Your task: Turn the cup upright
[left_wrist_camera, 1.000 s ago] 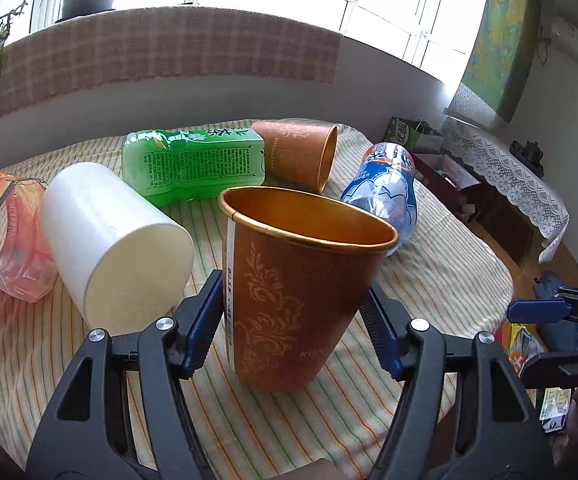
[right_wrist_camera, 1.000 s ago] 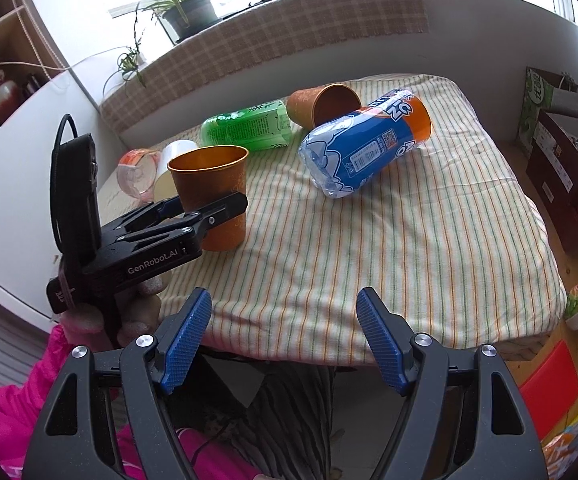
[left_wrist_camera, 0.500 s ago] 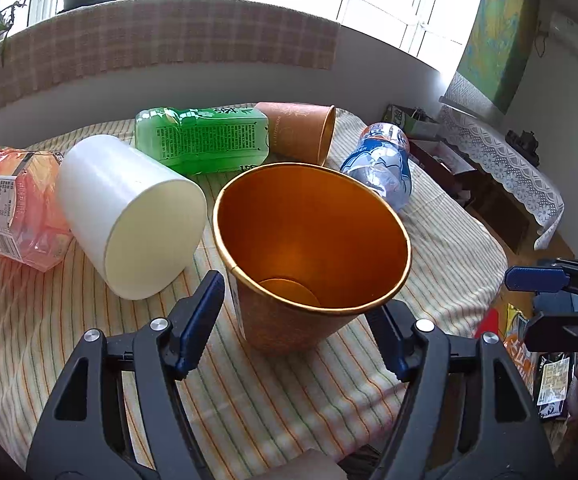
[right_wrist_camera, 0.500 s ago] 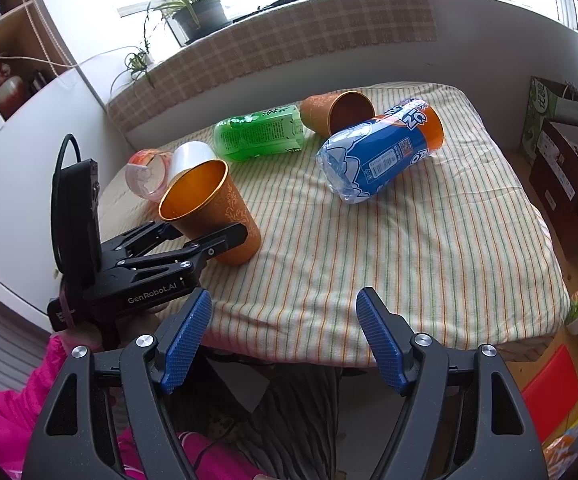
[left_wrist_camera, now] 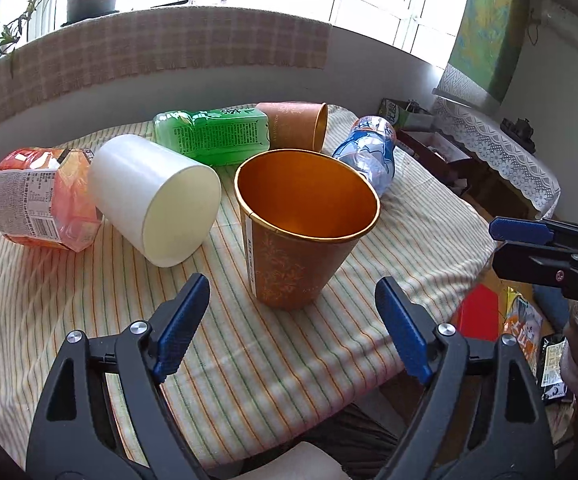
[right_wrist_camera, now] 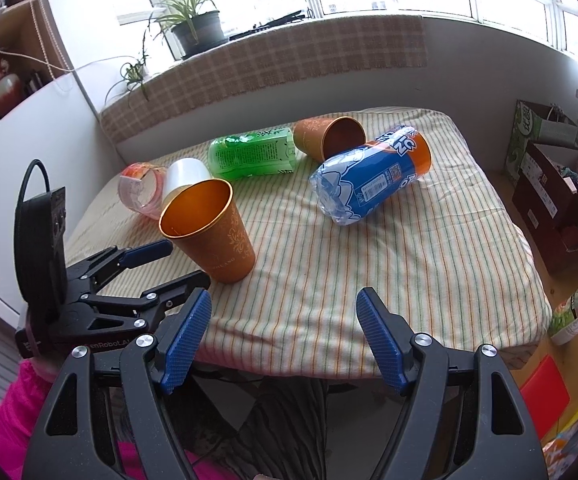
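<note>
The left gripper [left_wrist_camera: 289, 312] has let go and backed off, fingers apart; the cup [left_wrist_camera: 303, 224] stands upright on the near tablecloth [left_wrist_camera: 249, 360] (job looks done). The right gripper [right_wrist_camera: 283, 336] hangs open, well clear.

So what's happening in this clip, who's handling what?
A person holds two grippers over a striped table. The left hand-held gripper is open, just short of a brown paper cup that stands upright, mouth up, touching neither finger. The right hand-held gripper hangs open off the near edge. A second brown cup, a white cup and three bottles lie on their sides.
</note>
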### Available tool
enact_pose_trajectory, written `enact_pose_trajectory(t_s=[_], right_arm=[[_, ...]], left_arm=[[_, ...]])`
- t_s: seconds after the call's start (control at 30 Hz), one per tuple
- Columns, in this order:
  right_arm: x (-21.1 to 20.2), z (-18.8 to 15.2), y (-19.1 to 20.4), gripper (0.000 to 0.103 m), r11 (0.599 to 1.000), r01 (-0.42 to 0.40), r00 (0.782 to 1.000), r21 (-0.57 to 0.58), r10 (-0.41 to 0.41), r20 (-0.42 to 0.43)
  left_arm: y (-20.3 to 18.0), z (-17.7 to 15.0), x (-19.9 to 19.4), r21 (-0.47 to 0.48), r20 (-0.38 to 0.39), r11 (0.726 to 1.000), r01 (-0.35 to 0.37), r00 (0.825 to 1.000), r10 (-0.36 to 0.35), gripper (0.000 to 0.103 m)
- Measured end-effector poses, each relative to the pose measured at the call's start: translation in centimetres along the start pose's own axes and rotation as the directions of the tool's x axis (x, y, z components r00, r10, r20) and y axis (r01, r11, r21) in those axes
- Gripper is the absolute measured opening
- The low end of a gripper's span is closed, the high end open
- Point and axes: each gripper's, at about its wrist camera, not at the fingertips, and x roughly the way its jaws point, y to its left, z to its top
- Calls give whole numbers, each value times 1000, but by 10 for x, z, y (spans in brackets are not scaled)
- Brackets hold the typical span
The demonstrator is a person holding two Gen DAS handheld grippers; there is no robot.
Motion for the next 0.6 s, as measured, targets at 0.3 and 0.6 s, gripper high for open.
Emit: enact_pose_trajectory(t_s=[0.3, 0.6], right_arm=[[-3, 4, 5, 75, 998, 65, 993, 15, -66, 99], [-7, 8, 11, 79, 991, 130, 971, 40, -136, 197]], left_arm=[[5, 3, -52, -73, 126, 987, -144, 980, 152, 94], [6, 13, -96, -136, 263, 953, -270, 918, 297, 101]])
